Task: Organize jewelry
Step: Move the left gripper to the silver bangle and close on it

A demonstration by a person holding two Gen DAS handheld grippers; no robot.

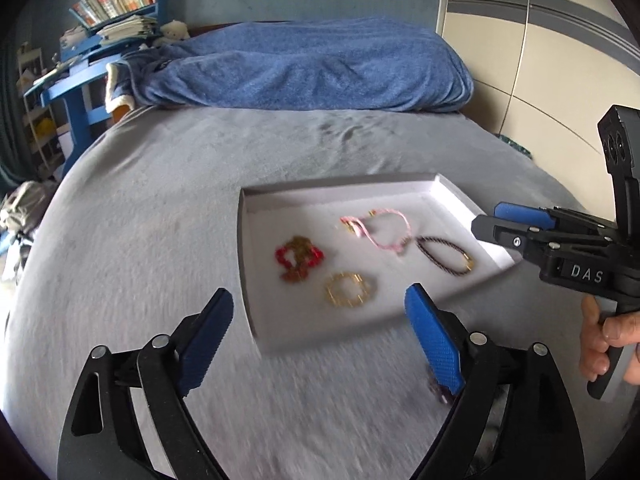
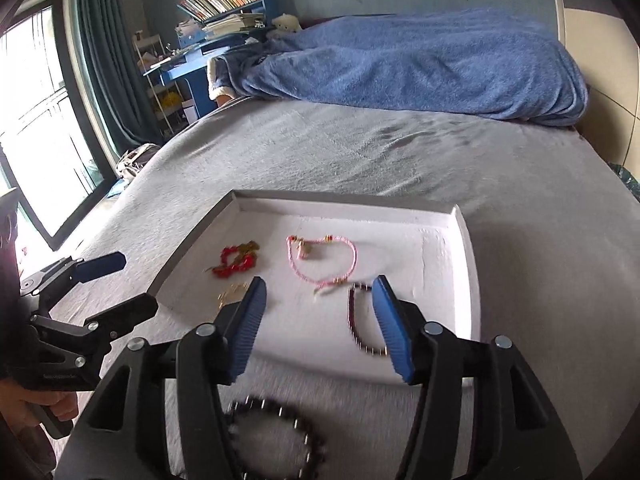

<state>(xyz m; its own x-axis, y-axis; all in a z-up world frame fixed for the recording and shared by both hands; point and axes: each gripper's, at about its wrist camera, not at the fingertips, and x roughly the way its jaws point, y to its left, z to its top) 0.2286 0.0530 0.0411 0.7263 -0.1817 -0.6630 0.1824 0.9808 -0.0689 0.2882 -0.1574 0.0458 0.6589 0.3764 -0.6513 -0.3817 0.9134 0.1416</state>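
A white tray (image 1: 452, 194) (image 2: 464, 240) lies on the grey bed. In it are a red bead bracelet (image 1: 298, 258) (image 2: 234, 262), a gold bracelet (image 1: 350, 290) (image 2: 232, 294), a pink cord bracelet (image 1: 380, 230) (image 2: 324, 258) and a dark braided bracelet (image 1: 446, 254) (image 2: 360, 324). A black bead bracelet (image 2: 276, 436) lies on the blanket in front of the tray, below my right gripper. My left gripper (image 1: 320, 340) (image 2: 120, 284) is open and empty at the tray's near left corner. My right gripper (image 2: 318, 324) is open and empty over the tray's front edge; it also shows in the left wrist view (image 1: 490, 220).
A blue blanket (image 1: 304, 68) (image 2: 420, 64) is heaped at the head of the bed. A blue desk with books (image 1: 100, 32) (image 2: 216, 20) stands beyond the bed's left side. A window and curtain (image 2: 48, 100) are at left. A wardrobe (image 1: 540, 40) is at right.
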